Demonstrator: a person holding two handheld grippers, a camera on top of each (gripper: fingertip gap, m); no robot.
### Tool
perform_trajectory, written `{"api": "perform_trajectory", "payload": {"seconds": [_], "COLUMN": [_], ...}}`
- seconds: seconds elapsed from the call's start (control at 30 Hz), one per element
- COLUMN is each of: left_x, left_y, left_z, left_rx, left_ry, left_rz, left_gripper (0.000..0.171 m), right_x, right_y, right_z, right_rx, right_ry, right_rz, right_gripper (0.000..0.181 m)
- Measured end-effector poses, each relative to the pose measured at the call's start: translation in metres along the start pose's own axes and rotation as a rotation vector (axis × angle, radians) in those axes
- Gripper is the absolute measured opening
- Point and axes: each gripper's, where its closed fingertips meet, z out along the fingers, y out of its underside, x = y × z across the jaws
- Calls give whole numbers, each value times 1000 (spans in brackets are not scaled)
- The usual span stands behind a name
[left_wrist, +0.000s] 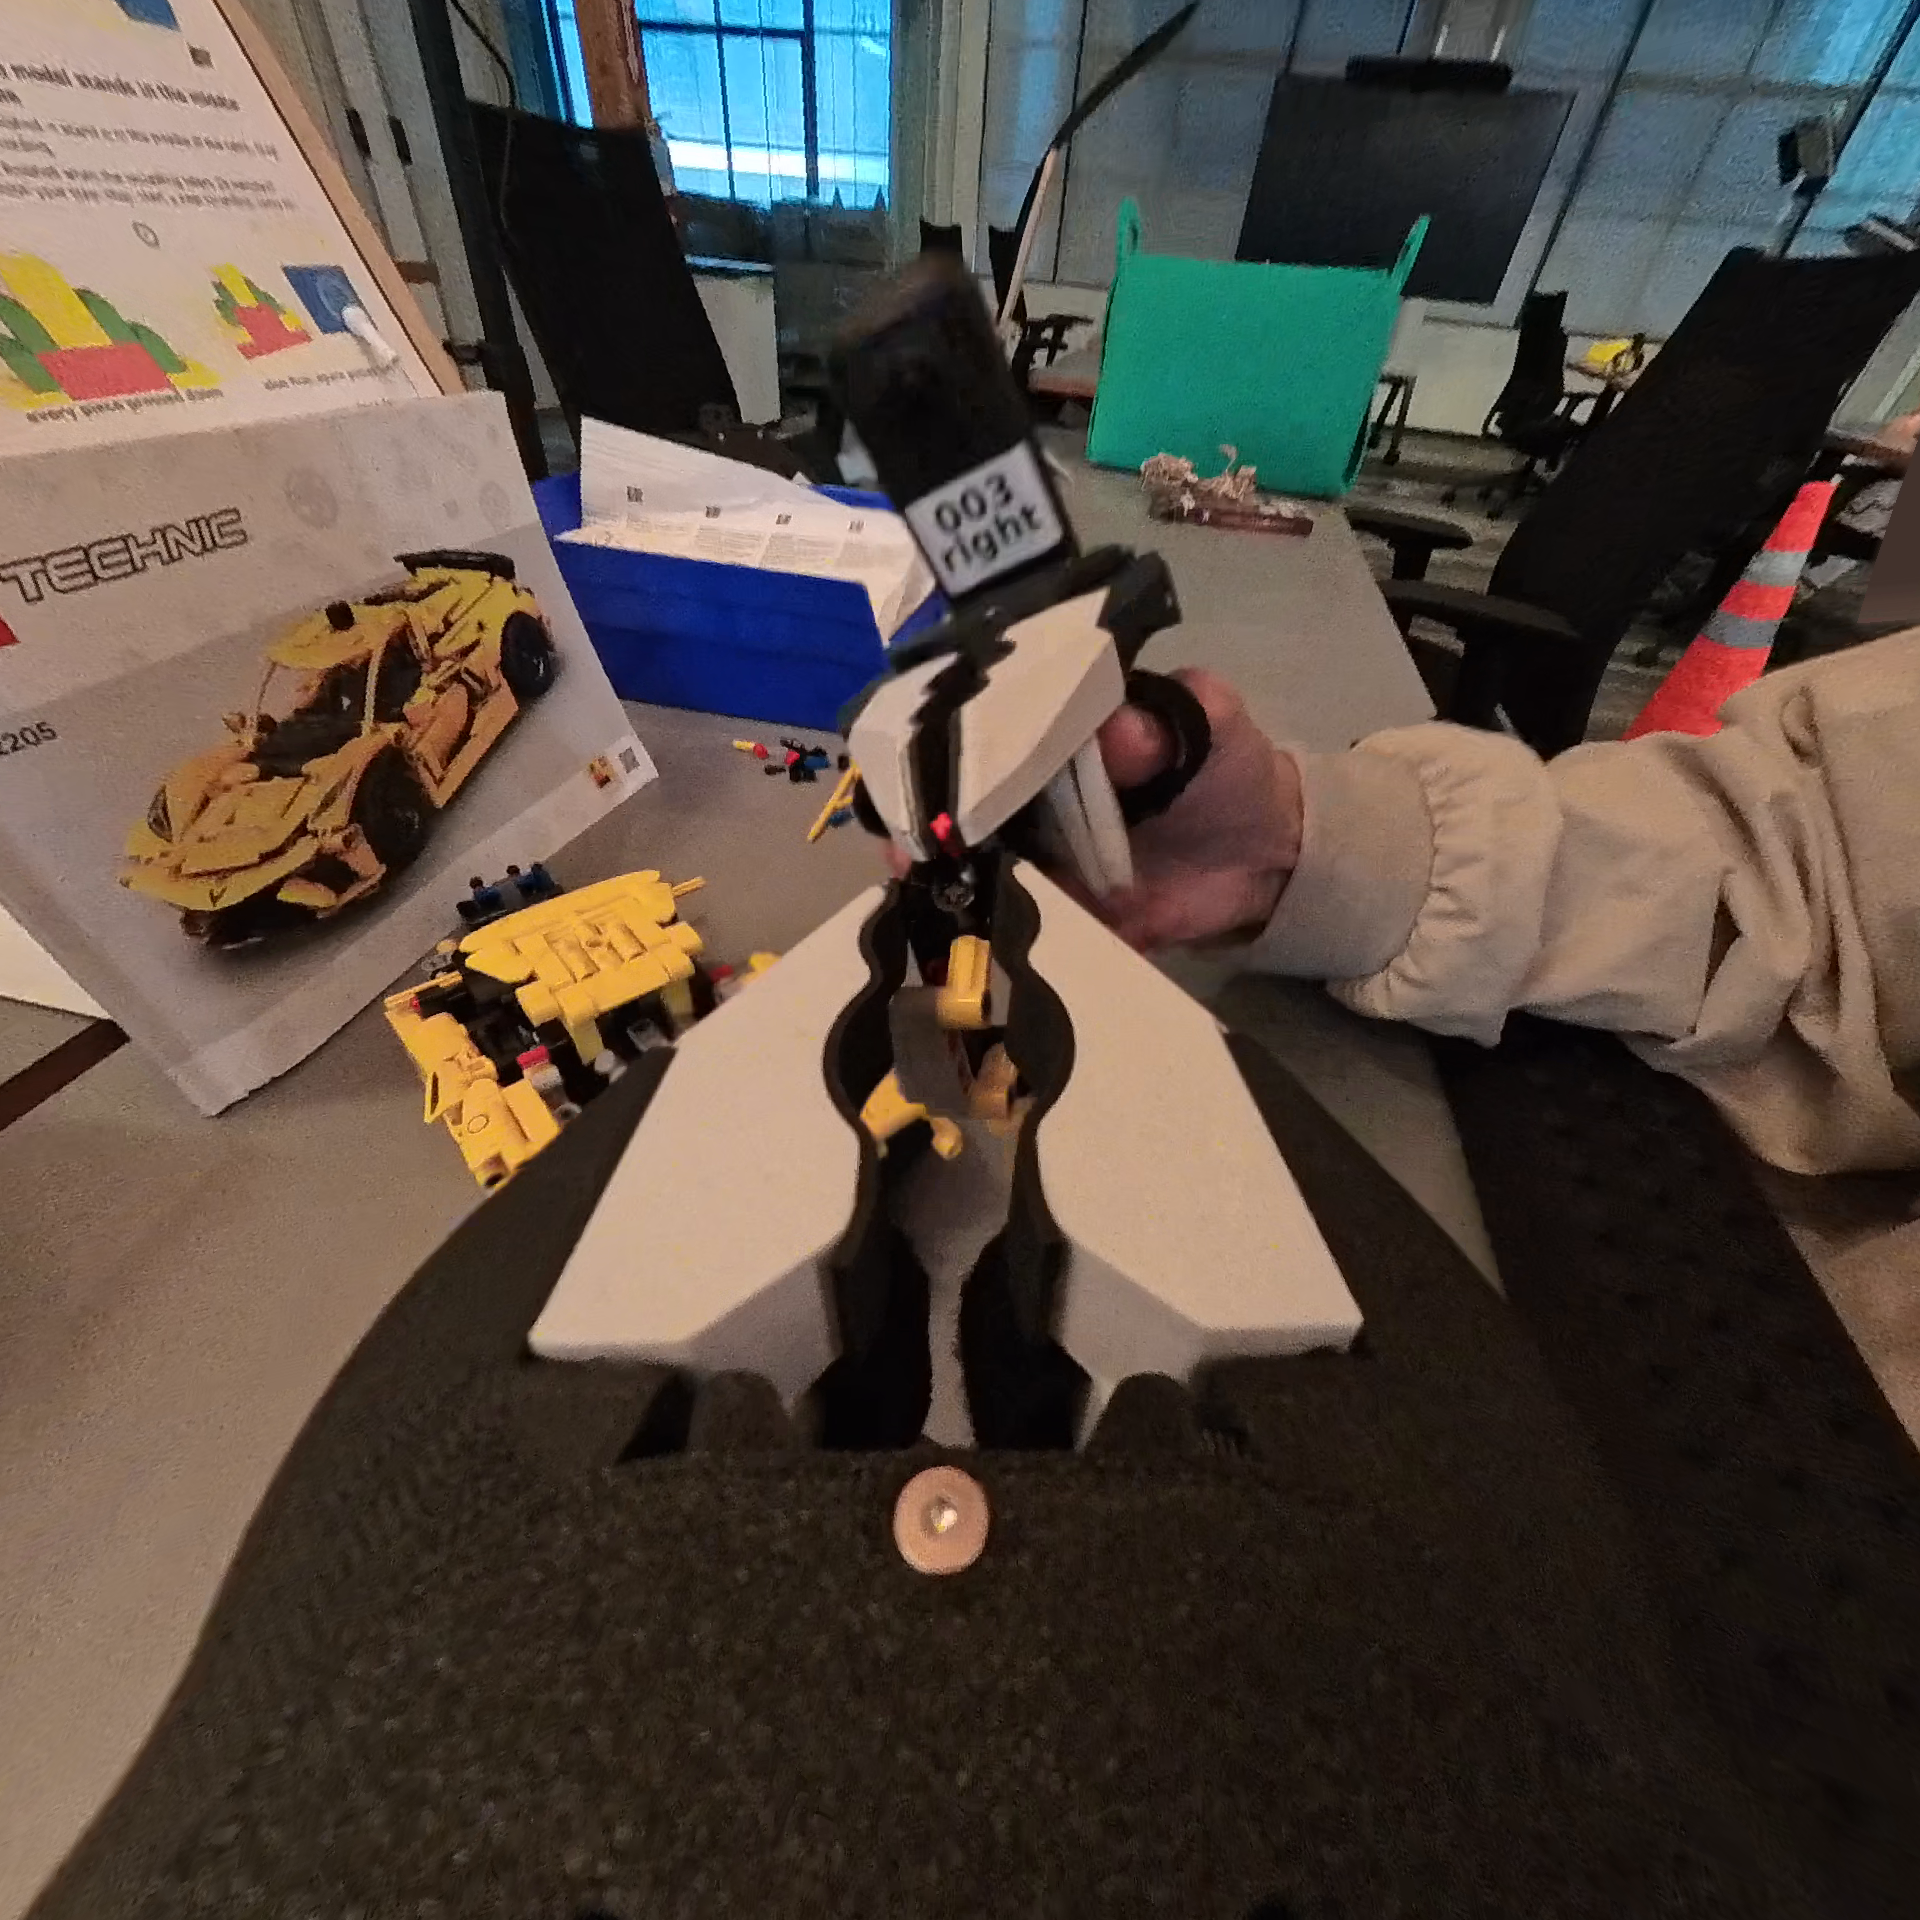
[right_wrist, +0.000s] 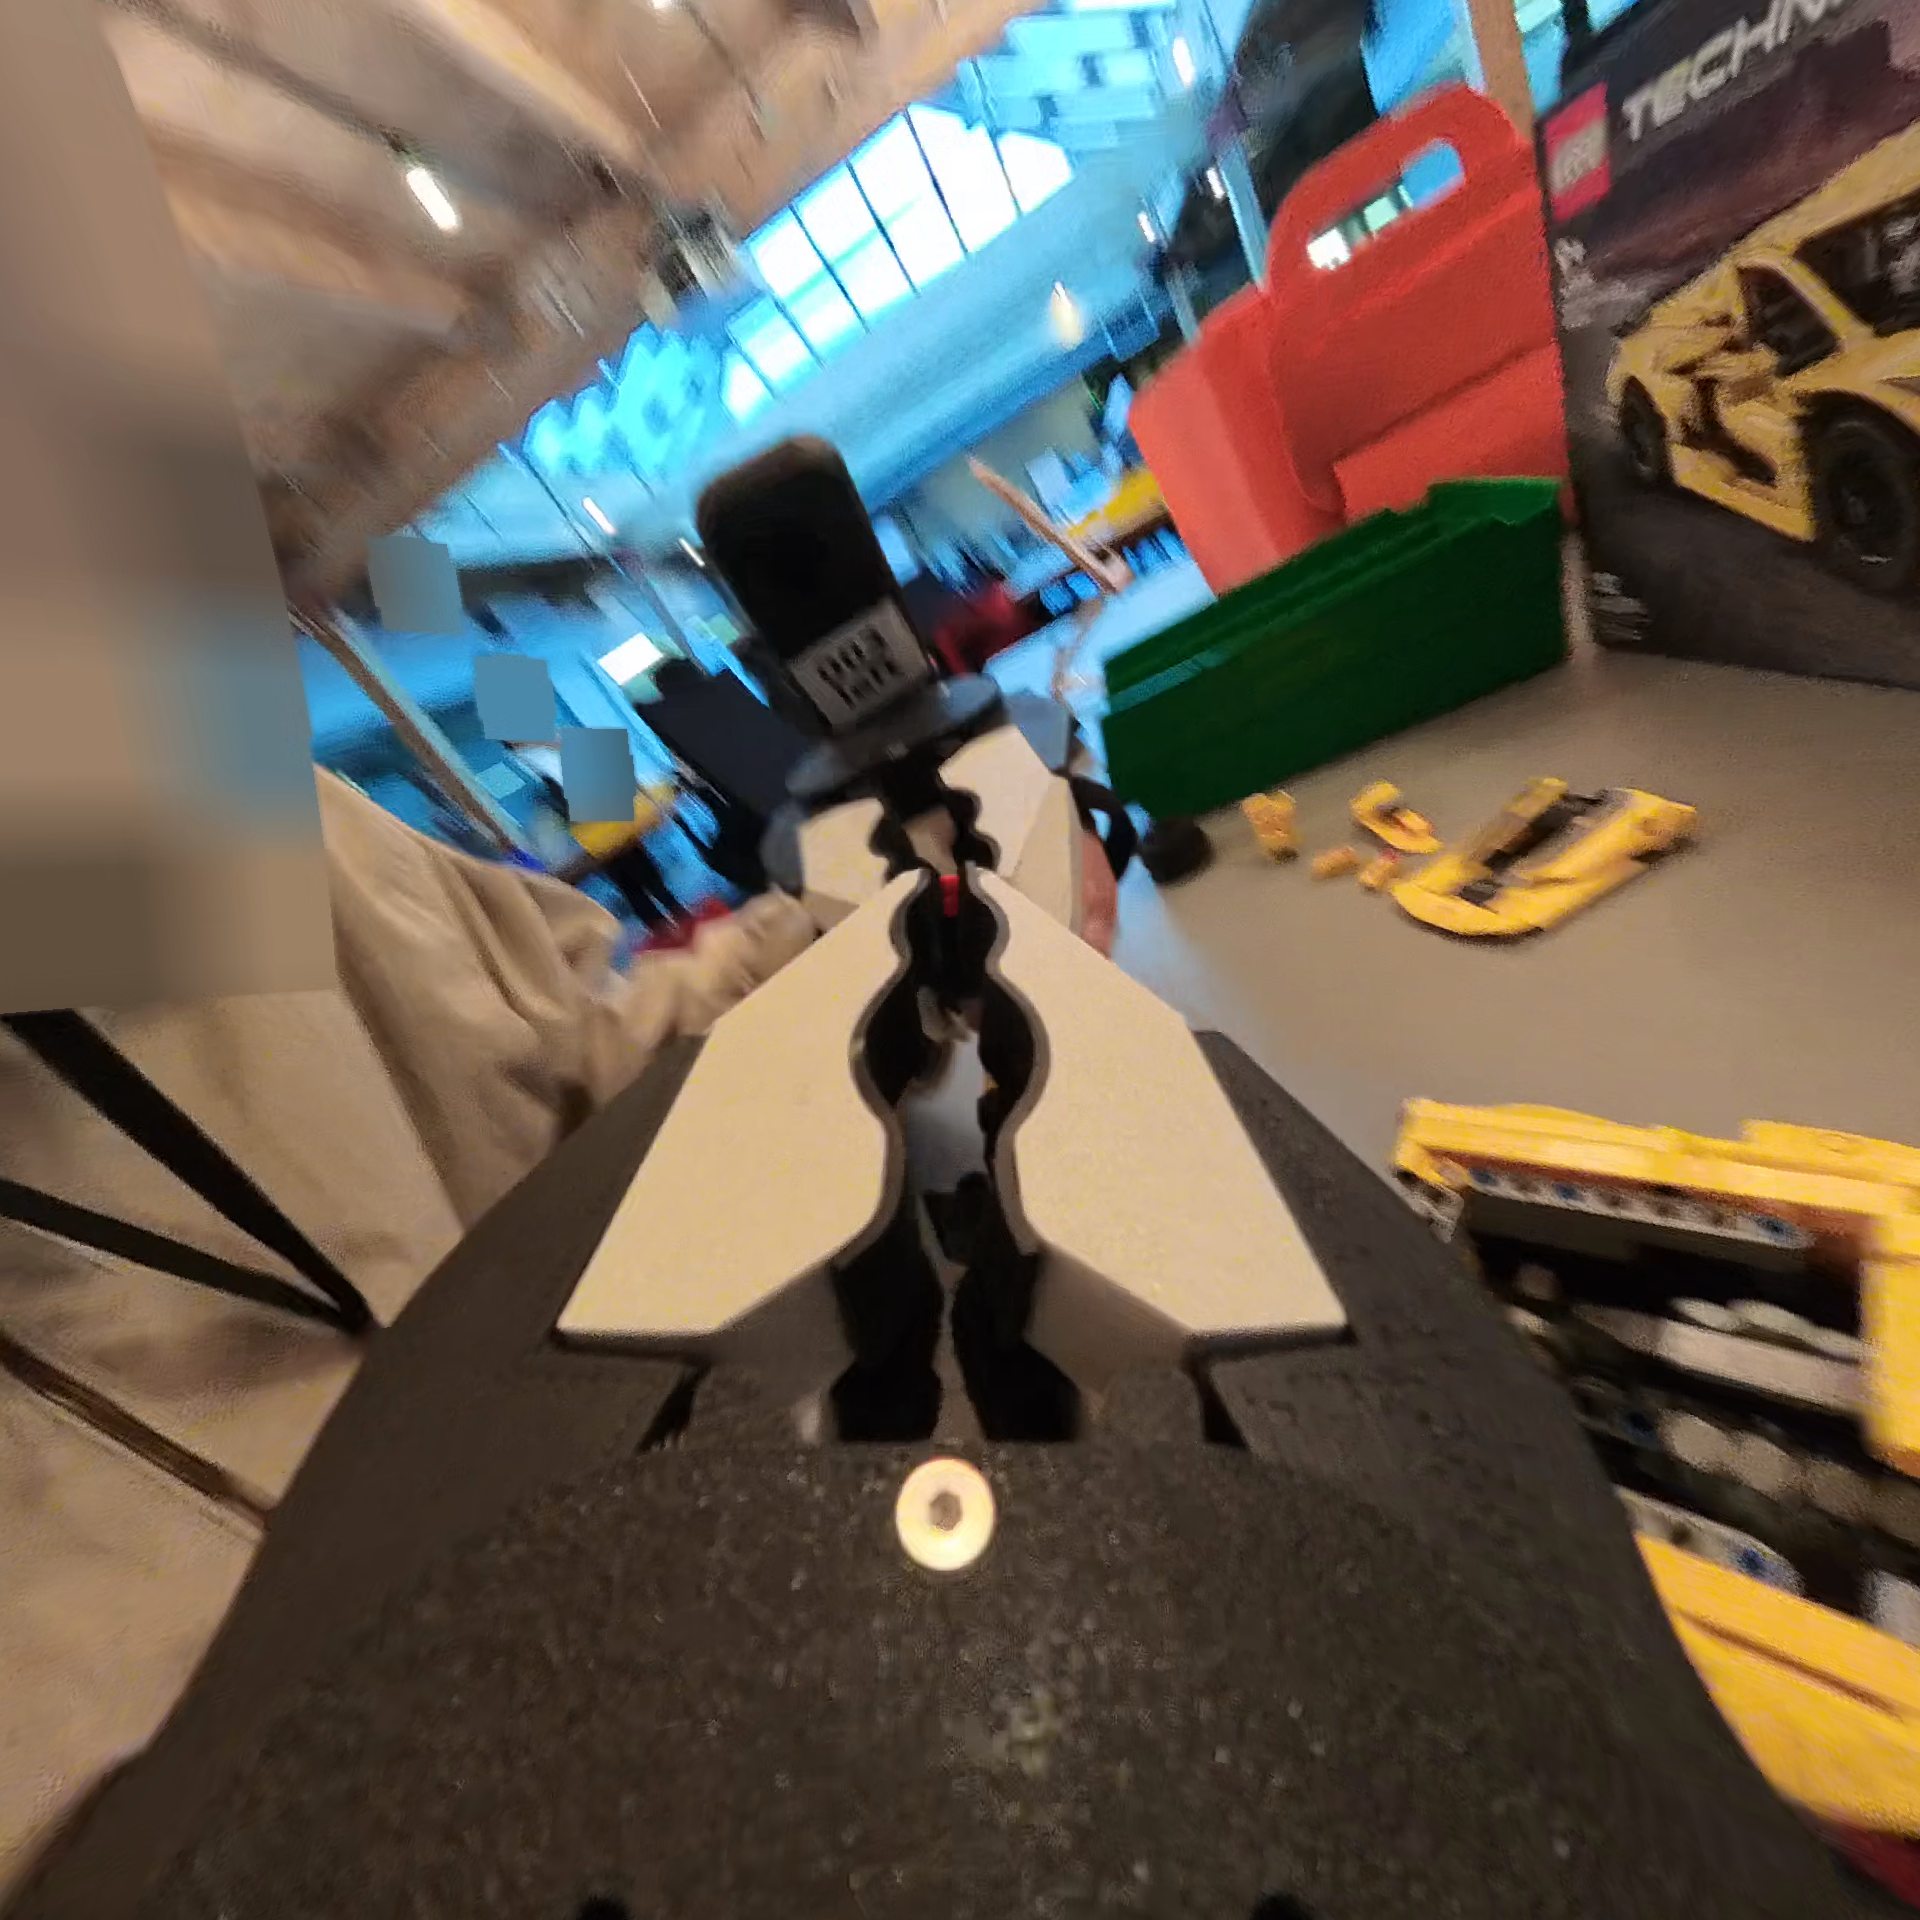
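left tongs (left_wrist: 951, 997) clenched on a small yellow-and-black brick assembly (left_wrist: 961, 1023) at frame centre, its long axis running up toward the right tongs (left_wrist: 935, 831), which meet it tip to tip, clenched on its red-tipped far end.

Your left gripper (left_wrist: 948, 1023): matt, grainy black body, smooth pale fingers (left_wrist: 727, 1174) — glossy yellow plastic piece (left_wrist: 961, 971); sleeve (left_wrist: 1621, 894) soft cloth.
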Motion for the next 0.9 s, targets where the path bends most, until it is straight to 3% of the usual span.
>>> {"api": "perform_trajectory", "payload": {"seconds": [0.1,0.13,0.33,0.4,0.43,0.7,0.9], "left_x": [0,3,2,-3,-2,-2,-4], "left_y": [25,26,14,37,43,34,9], "left_z": [11,14,9,12,14,12,1], "left_rx": [-135,-137,-90,-245,-250,-233,-57], "left_ry": [-32,-25,-40,-88,-82,-84,-36], "left_rz": [72,78,56,133,120,122,22], "left_gripper": [15,16,16,15,15,16,16], "right_x": [11,9,5,18,21,16,8], "right_y": [22,24,11,34,37,29,2], "right_z": [-12,-14,-6,-7,-8,-7,-6], "right_rx": [-305,-346,-164,-339,-384,-289,-7], "right_ry": [235,256,150,256,290,228,26], "right_rz": [-294,-322,-185,-275,-311,-211,11], "right_gripper": [1,1,0,1,1,0,0]}}
